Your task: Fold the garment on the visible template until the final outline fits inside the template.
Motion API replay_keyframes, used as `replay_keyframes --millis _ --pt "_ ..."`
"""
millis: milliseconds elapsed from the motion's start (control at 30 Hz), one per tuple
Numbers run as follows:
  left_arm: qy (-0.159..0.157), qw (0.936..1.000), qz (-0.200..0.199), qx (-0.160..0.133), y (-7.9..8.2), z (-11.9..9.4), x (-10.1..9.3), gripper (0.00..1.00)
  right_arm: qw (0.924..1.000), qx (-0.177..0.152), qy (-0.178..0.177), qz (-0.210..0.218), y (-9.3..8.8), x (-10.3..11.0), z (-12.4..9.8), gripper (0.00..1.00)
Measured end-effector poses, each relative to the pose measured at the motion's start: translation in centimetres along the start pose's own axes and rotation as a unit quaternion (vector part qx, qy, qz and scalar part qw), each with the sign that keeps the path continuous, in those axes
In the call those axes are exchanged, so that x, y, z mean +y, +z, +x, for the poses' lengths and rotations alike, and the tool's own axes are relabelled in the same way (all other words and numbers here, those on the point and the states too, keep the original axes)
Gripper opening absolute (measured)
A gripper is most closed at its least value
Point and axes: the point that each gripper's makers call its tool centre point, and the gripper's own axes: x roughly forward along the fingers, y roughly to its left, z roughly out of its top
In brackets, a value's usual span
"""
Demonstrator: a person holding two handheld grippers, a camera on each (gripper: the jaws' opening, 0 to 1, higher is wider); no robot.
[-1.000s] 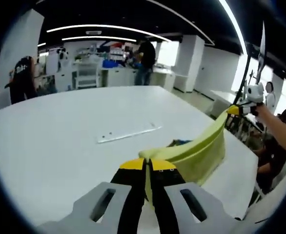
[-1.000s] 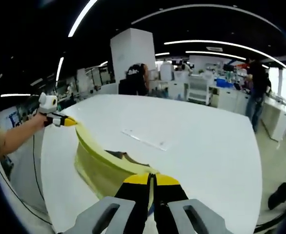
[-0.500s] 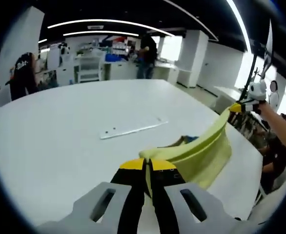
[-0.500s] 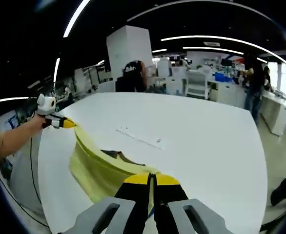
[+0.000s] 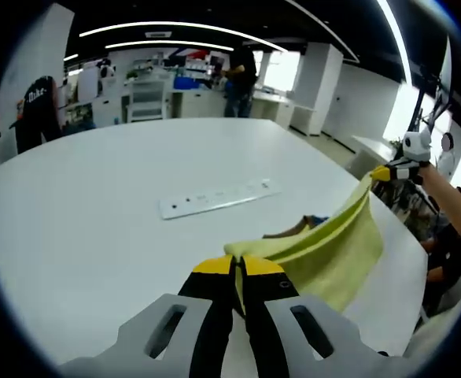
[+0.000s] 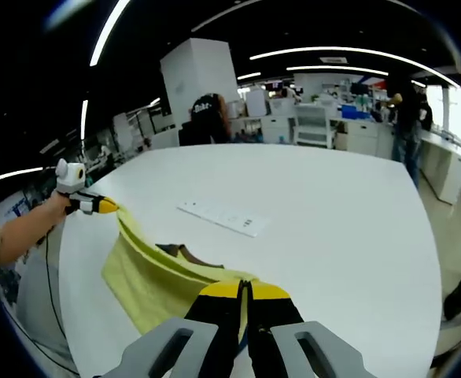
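A yellow-green garment (image 5: pixel 333 248) hangs stretched between my two grippers above the white table (image 5: pixel 89 228). My left gripper (image 5: pixel 239 266) is shut on one corner of it, and the cloth runs up to the right to the right gripper (image 5: pixel 381 173), held by a hand. In the right gripper view my right gripper (image 6: pixel 243 287) is shut on the garment (image 6: pixel 152 276), which stretches left to the left gripper (image 6: pixel 105 207). A darker part of the garment (image 6: pixel 179 253) shows under the lifted fold. A white strip (image 5: pixel 215 197), also the strip (image 6: pixel 223 216), lies flat on the table beyond it.
The table edge (image 5: pixel 407 260) runs close behind the garment. A person's bare forearm (image 5: pixel 459 213) reaches in from the right, and a forearm (image 6: pixel 18 232) from the left. People stand by white cabinets (image 5: pixel 148 102) at the back of the room.
Both views have tipped down toward the table. The garment hangs lower and flatter, its stretched edge closer to the table; the strip appears nearer. Both grippers stay shut on the cloth.
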Motion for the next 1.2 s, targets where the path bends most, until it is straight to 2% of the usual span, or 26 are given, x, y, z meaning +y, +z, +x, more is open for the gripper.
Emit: replay_keyframes --millis 267,467,567,1000,1200 --pt "0.006 0.9997 0.003 0.023 -0.7 1.3 0.7 0.00 0.9998 0.016 0.000 0.010 -0.8 -0.6 1.4 0.00" --pt "0.008 0.9995 -0.008 0.029 -1.0 2.2 1.1 0.00 0.9995 0.025 -0.001 0.021 -1.2 -1.2 2.4 0.00" --pt "0.011 0.9993 -0.013 0.033 -1.2 2.8 1.5 0.00 0.9987 0.020 0.005 0.047 -1.2 -1.5 2.8 0.00" --pt "0.018 0.9980 -0.026 0.055 -2.3 4.6 2.5 0.00 0.9971 0.044 -0.002 0.062 -2.5 -2.5 5.2 0.00" --pt "0.024 0.9972 -0.036 0.061 -2.7 4.9 2.8 0.00 0.9962 0.047 -0.001 0.073 -2.6 -2.3 5.9 0.00"
